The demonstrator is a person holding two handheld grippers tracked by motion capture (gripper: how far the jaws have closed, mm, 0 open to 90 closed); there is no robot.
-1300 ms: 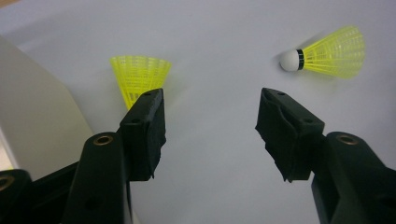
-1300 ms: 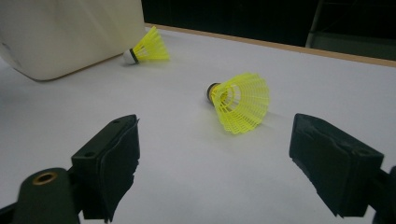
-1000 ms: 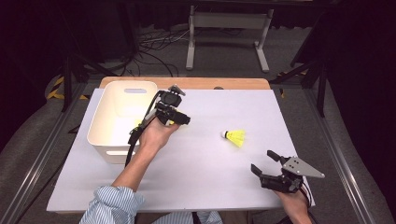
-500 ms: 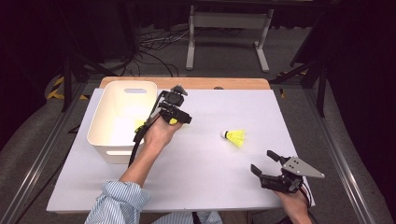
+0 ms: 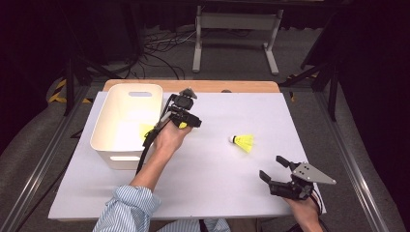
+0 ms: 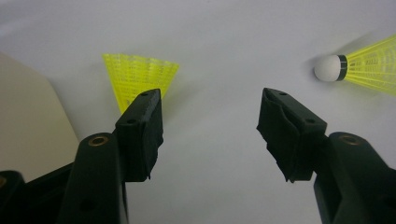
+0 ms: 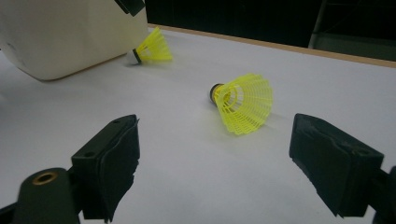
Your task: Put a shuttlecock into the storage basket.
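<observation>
- Judging by how things lie, I am gathering shuttlecocks into the white bin [image 5: 126, 123]. Something yellow [image 5: 145, 130] already lies inside it, though I cannot make out clearly what it is.
- Two are left out on the table [image 5: 203, 193]: the near shuttlecock [image 5: 183, 125] just beside the bin's right wall, and the far shuttlecock [image 5: 244, 142] well apart, out in the middle.
- My left gripper [image 5: 186, 116] hovers right over the near shuttlecock, pointing down at the table beside the bin. Its jaws have just been opening and stand wide with nothing pressed between them; in the left gripper view the yellow skirt [image 6: 137, 79] peeks out behind one jaw.
- My right gripper [image 5: 275, 169] rests low at the table's near right edge, jaws wide and empty, aimed toward the far shuttlecock [image 7: 243, 102].
- Next, I judge, comes closing on the near one.
</observation>
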